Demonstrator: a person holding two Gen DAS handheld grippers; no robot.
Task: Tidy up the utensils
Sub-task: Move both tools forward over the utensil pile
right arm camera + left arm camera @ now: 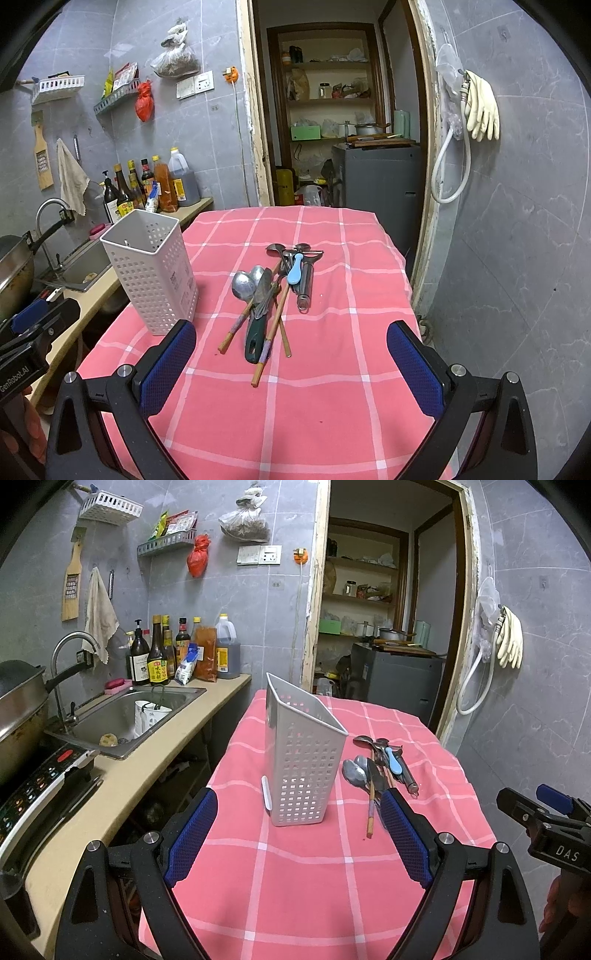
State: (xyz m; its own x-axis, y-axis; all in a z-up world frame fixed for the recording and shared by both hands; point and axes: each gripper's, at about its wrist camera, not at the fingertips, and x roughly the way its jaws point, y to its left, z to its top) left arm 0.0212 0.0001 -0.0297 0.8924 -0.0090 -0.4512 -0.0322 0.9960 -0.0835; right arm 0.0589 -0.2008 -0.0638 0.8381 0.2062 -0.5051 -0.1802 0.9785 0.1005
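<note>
A white perforated utensil holder (301, 760) stands upright on the pink checked tablecloth (303, 867); it also shows in the right wrist view (153, 271) at the table's left. A pile of utensils (271, 291) lies to its right: metal spoons (245, 282), chopsticks, a green-handled knife (255, 332), a light blue spoon (295, 271) and a peeler (306, 280). The pile shows in the left wrist view (380, 768). My left gripper (299, 834) is open and empty, just in front of the holder. My right gripper (291, 362) is open and empty, in front of the pile.
A counter with a steel sink (136, 712), a tap, sauce bottles (166, 653) and a stove with a pan (18, 701) runs along the left. A doorway (332, 110) to a pantry lies behind the table. The grey tiled wall (517, 221) is close on the right.
</note>
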